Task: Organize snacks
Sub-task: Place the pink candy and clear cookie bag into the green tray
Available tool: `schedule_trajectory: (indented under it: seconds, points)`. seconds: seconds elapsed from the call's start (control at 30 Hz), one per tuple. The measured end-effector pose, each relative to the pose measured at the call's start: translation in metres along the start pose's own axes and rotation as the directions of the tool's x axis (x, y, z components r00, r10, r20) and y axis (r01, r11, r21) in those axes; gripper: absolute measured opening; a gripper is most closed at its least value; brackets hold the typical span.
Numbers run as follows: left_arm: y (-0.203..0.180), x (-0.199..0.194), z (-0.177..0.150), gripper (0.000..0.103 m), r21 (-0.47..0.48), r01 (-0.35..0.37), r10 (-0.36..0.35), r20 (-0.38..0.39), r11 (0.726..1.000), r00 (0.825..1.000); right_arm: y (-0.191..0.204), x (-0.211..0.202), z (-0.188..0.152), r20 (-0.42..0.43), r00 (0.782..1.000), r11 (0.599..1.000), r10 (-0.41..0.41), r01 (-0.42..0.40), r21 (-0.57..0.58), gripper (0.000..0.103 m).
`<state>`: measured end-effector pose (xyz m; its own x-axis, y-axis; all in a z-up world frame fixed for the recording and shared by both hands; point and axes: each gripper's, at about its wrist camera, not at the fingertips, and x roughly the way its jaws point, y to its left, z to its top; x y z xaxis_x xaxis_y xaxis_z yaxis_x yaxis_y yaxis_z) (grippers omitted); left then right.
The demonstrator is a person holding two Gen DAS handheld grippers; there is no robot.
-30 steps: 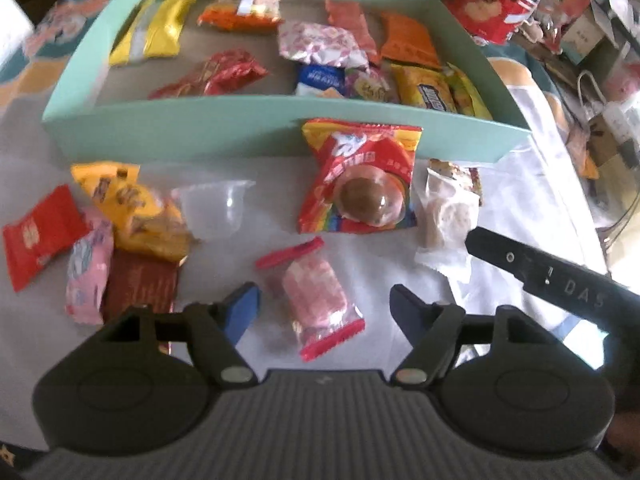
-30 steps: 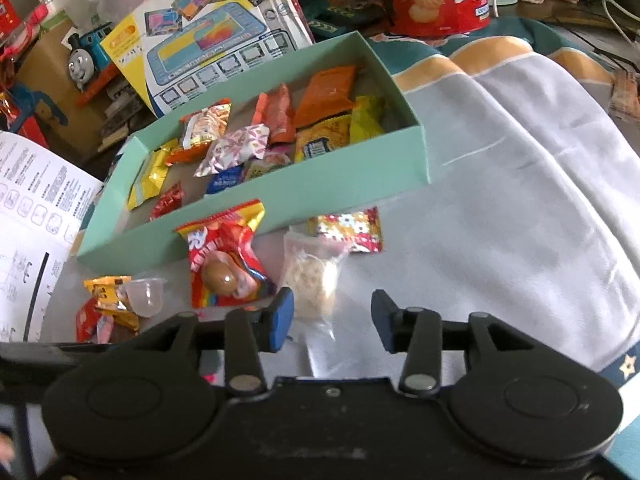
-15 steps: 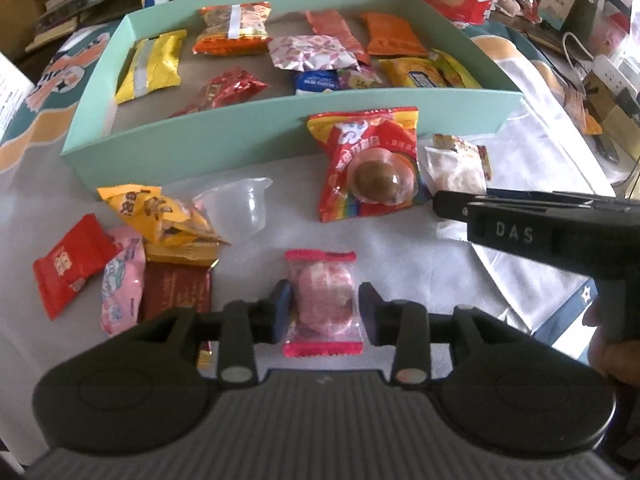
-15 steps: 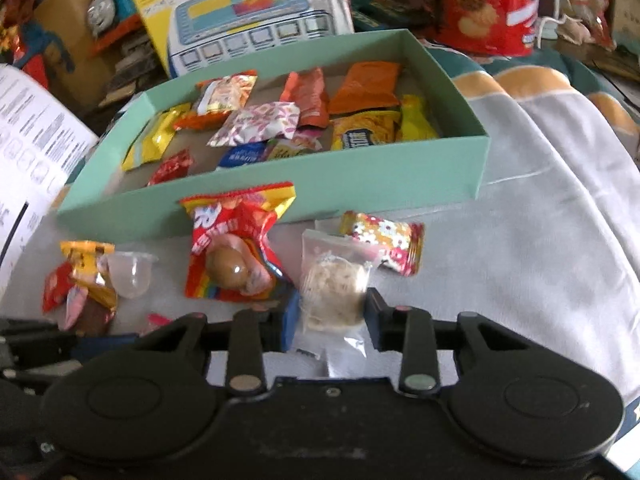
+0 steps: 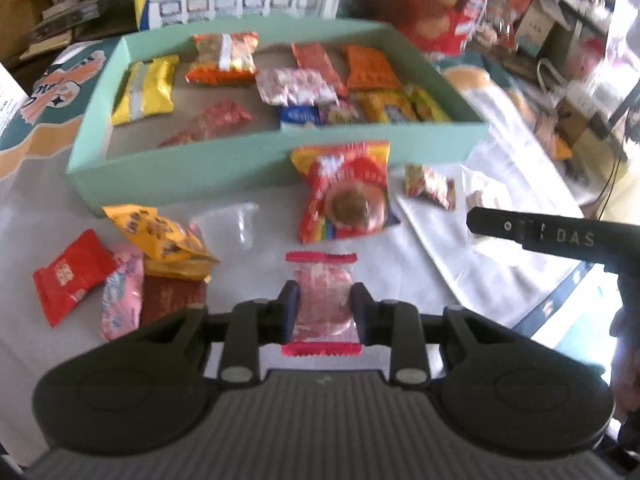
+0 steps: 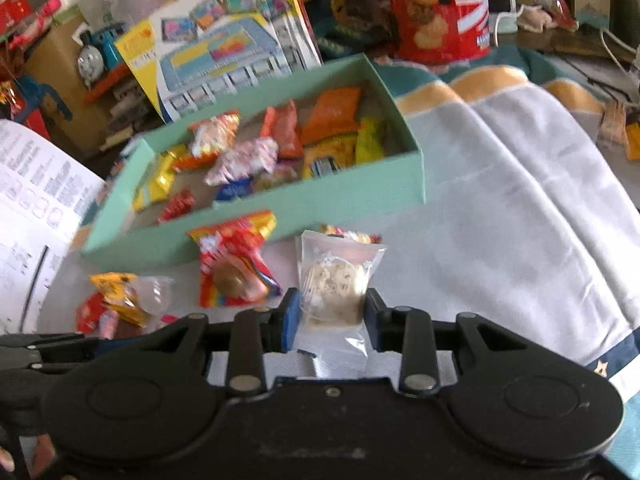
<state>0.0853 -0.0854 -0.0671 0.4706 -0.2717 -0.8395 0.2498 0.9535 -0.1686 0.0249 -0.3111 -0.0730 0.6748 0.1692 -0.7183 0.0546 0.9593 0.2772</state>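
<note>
Left gripper (image 5: 323, 312): you have it clamped on the pink sweet in a clear wrapper with red ends (image 5: 322, 300), pads pressing both flanks, the packet standing between them, apparently just clear of the desk.

Right gripper (image 6: 331, 314): you have it closed on the clear bag holding a pale crumbly biscuit (image 6: 334, 288), gripped at mid-body, lower seal hanging below the pads.

Loose stock nearest you, on the white cloth (image 6: 520, 208) over the desk:
- red and rainbow packet with a brown ball (image 5: 348, 196), lying against the box's near wall
- small flowered packet (image 5: 430, 186), just beside it
- clear plastic cup (image 5: 232, 224)
- cluster at the left: yellow packet (image 5: 160, 232), red packet (image 5: 68, 276), pink packet (image 5: 122, 296), dark red packet (image 5: 174, 296)

Mint-green box (image 5: 192, 168): already stocked with roughly a dozen packets, mostly in its right half; the left half has floor showing.

Status, as a judgement: you are past the midpoint. Two items in hand await carrying to the box; about seven loose pieces remain outside it.
</note>
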Motion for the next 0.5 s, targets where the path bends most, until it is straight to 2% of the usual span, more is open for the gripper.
schedule_trajectory:
  seconds: [0.17, 0.33, 0.5]
  points:
    - [0.021, -0.026, 0.022, 0.028, -0.039, 0.005, -0.002, 0.091, 0.999, 0.996, 0.024, -0.008, 0.025, 0.029, 0.997, 0.997, 0.068, -0.067, -0.022, 0.033]
    - [0.059, -0.043, 0.057, 0.028, -0.080, -0.052, 0.066, 0.177, 0.995, 0.982, 0.061, 0.006, 0.059, 0.038, 0.988, 0.987, 0.149, -0.146, -0.061, 0.033]
    - [0.102, -0.033, 0.091, 0.028, -0.137, -0.082, 0.107, 0.188, 0.987, 0.976, 0.103, 0.047, 0.093, -0.001, 0.981, 0.976, 0.195, -0.194, -0.102, 0.033]
